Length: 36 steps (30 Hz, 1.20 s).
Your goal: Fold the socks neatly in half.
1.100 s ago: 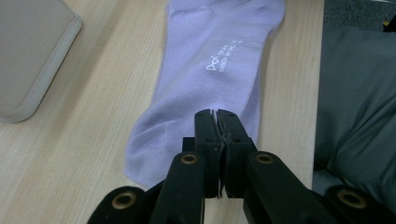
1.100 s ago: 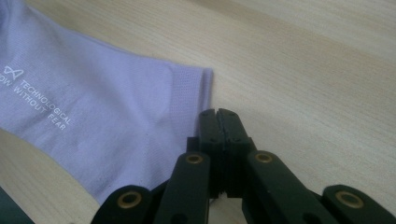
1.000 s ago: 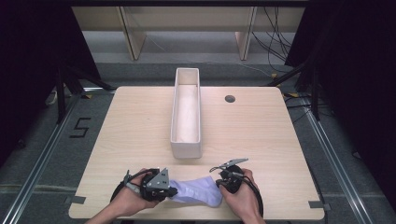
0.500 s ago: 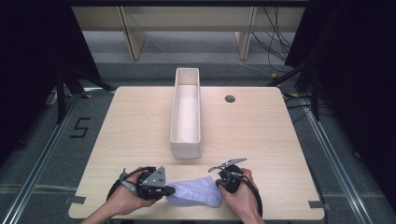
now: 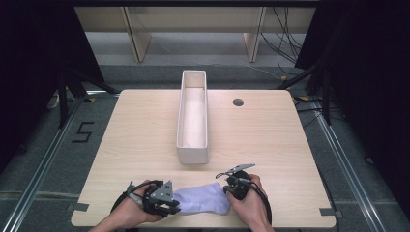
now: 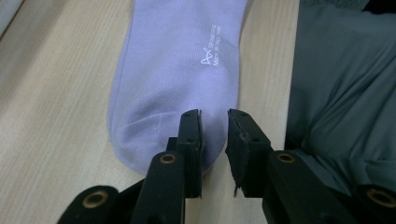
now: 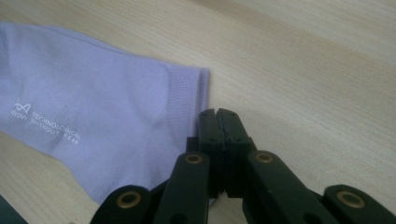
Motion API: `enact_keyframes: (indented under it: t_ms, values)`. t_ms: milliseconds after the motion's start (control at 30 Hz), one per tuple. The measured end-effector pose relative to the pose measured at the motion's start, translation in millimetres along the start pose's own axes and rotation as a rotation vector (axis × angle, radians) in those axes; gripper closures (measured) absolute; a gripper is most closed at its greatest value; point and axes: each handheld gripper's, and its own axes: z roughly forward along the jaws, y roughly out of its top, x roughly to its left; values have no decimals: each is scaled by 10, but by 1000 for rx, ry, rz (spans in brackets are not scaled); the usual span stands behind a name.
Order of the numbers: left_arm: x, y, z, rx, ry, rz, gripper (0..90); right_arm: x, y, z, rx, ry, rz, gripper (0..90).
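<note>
— Lilac cotton, that sock (image 5: 202, 201); where does it lie against the two grippers?

— Flat on the wooden table (image 5: 145, 130), stretched between them. The left gripper (image 6: 215, 122) has the toe end just ahead of its fingertips, the right gripper (image 7: 218, 116) has the cuff edge at its tips.

— Is the left one gripping?

— No. Its jaws have just been opening; a gap stands between the fingers (image 6: 190, 135), with sock fabric under it, the pads not pressing.

— And the right?

— Clenched, the two fingers (image 7: 208, 133) meeting. The sock's cuff lies just left of them and runs under the jaws; whether any fabric is pinched I cannot tell.

— Anything else nearby?

— A long white box (image 5: 193, 116) stands beyond the fingertips, apart from the sock, at the table's middle.
</note>
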Motion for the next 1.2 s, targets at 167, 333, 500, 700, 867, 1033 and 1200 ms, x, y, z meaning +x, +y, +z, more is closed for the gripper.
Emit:
enact_keyframes:
  t_ms: [167, 333, 500, 700, 867, 1033, 1200]
  values:
    - [64, 132, -89, -138, 55, -79, 683, 28, 20, -83, -33, 3, -6, 898]
    - [73, 109, 205, -87, 45, -75, 705, 19, 15, -71, -22, 1, -10, 895]
    - [87, 82, 288, -42, 64, -58, 742, -16, -2, -23, -7, -23, -27, 885]
    - [82, 89, 255, -70, 75, -79, 680, 16, 27, -164, -69, -66, -30, 831]
    - [144, 49, 54, -166, 158, -187, 599, 114, 17, -236, -86, 7, -66, 842]
    - [253, -102, 67, -116, 196, -307, 496, 99, -35, -52, -26, -56, -120, 837]
    - [278, -155, 118, -92, 175, -336, 516, 70, -40, -43, -27, -59, -97, 840]
